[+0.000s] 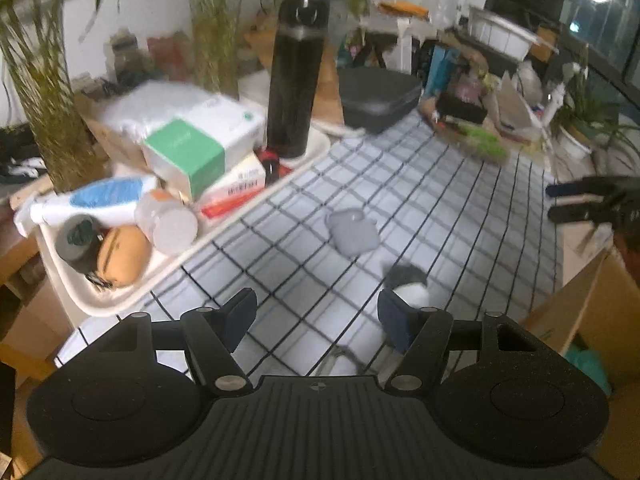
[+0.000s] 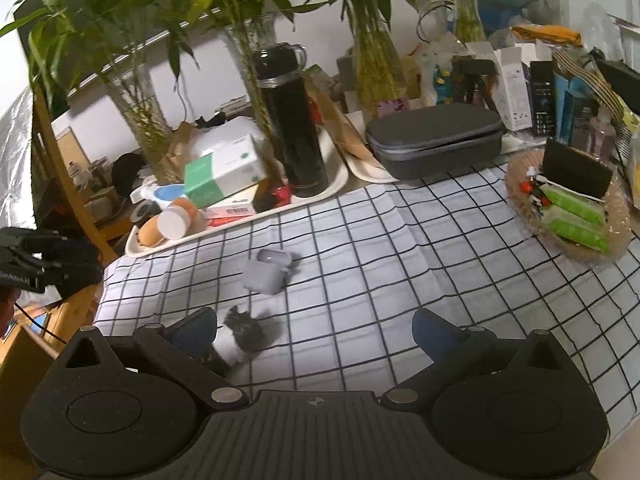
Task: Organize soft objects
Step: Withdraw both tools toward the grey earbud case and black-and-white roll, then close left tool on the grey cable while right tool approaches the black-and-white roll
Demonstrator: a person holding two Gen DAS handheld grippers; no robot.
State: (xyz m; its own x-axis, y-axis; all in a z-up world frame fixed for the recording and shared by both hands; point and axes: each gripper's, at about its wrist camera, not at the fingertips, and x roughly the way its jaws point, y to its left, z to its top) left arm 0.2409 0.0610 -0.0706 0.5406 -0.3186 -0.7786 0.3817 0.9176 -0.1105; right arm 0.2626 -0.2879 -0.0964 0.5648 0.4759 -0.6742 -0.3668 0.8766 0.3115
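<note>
Two handheld grippers hover over a table covered by a white cloth (image 2: 400, 240) with a black grid pattern. Seen from its own camera, the left gripper (image 1: 316, 316) has its two dark blue fingers spread wide apart with nothing between them. The right gripper (image 2: 316, 330) is likewise spread wide and holds nothing. Two soft objects lie on the cloth toward the near edge of the table. A crumpled grey sock (image 2: 266, 272) sits near the middle of the cloth. Closer to the near edge lies a rolled grey-and-white sock (image 2: 240, 340); in the right wrist view it lies just beside the left fingertip (image 2: 196, 332), though contact cannot be judged. In the left wrist view the same rolled sock (image 1: 408, 284) lies just ahead of that gripper's right fingertip (image 1: 394, 320), and the grey sock (image 1: 354, 232) lies further out. Along the far left edge of the cloth sits a cream tray (image 2: 236, 226) crowded with a tall black thermos (image 2: 292, 120), a green-and-white box (image 2: 224, 170), and toppled bottles. A dark grey zippered case (image 2: 436, 140) sits at the far edge, and a woven basket (image 2: 516, 196) holding green packets stands at the far right corner. Glass vases of bamboo stalks (image 2: 136, 92) stand behind the tray.
</note>
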